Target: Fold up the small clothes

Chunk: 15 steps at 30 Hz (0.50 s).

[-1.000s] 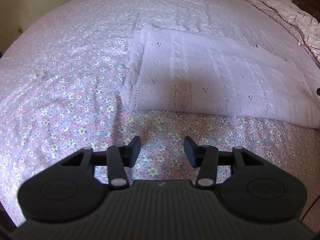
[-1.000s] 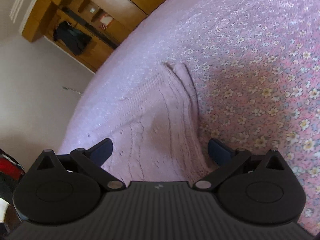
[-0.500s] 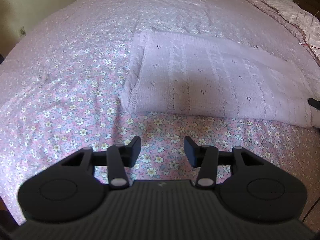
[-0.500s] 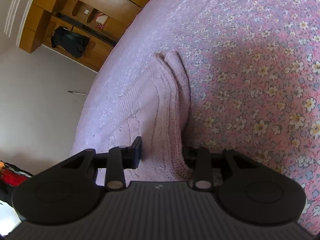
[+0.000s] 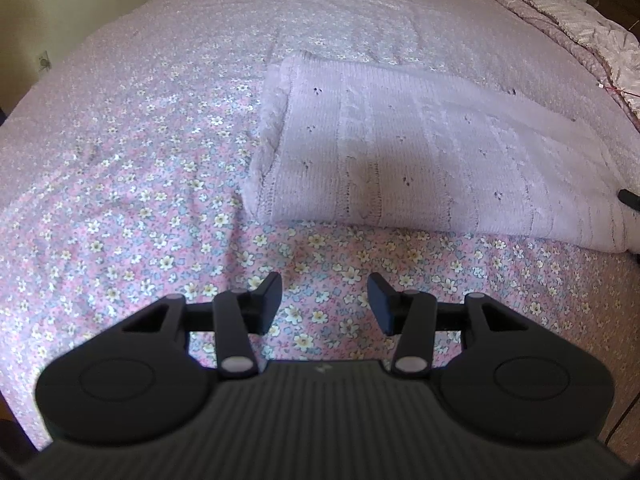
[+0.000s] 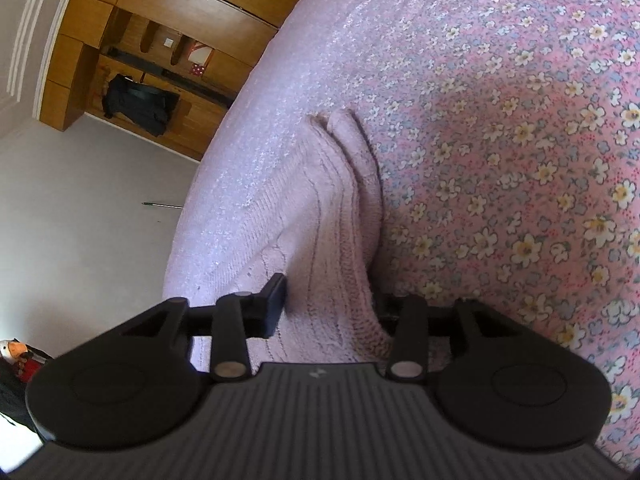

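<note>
A lilac knitted garment (image 5: 420,160) lies folded flat on the floral bedsheet (image 5: 120,200). My left gripper (image 5: 324,304) hovers over the sheet just short of the garment's near edge, open, with only sheet showing between its fingers. In the right wrist view the garment (image 6: 320,208) bunches into a ridge at its near end. My right gripper (image 6: 328,308) has that end between its pads, which press on it while the jaws are opening slightly. The right pad is hidden behind the knit. One right fingertip (image 5: 630,199) shows at the garment's right end.
A quilted pink cover (image 5: 592,40) is heaped at the bed's far right. A wooden wardrobe (image 6: 160,40) with a dark garment (image 6: 136,104) hanging in it stands beyond the bed. The pale wall (image 6: 80,220) runs along the bed's other side.
The right jaws went from wide apart to closed on the garment's end, and the knit there has gathered into a ridge. The right view rolled a little. The left gripper stayed put.
</note>
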Available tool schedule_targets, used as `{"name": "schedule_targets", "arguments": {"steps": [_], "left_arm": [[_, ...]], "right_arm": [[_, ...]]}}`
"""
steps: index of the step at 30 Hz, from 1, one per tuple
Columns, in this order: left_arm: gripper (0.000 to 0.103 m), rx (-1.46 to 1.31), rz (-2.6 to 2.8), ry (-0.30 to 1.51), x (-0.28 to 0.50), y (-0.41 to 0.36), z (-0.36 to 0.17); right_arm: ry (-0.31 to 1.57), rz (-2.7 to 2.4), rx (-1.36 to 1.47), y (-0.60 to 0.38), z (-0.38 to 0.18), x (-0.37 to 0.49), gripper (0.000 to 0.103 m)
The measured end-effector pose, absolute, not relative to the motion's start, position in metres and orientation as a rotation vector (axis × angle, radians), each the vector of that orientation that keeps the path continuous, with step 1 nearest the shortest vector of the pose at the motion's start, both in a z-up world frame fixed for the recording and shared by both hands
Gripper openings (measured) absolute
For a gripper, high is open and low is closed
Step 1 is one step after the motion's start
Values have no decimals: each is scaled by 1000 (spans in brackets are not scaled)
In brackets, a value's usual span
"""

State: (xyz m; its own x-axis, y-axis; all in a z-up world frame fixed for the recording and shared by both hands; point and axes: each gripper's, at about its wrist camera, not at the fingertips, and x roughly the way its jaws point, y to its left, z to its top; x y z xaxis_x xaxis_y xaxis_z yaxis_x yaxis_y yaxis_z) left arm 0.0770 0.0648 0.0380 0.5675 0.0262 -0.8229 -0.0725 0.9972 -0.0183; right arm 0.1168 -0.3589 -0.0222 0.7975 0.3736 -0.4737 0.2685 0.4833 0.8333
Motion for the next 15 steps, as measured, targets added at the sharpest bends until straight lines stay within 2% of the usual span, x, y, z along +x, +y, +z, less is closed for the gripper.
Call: {"name": "schedule_targets", "arguments": {"steps": [2,10,12,14,15], "left_arm": [[49,-53,57,972,79,66,37],[49,-41,61,964,83,72,41],[49,-37,67,959,83,74,43],[49,-43,72,951,84,79,47],[49,-50,72,944,84,81,50]], "right_arm": [[671,57,1080,-358,-21,115,38],[593,71,986,-343,4,107,32],[569,96,971,-338,15,109,29],[548,130,932,-332,29,113,21],[543,142,907,-328,35,115,21]]}}
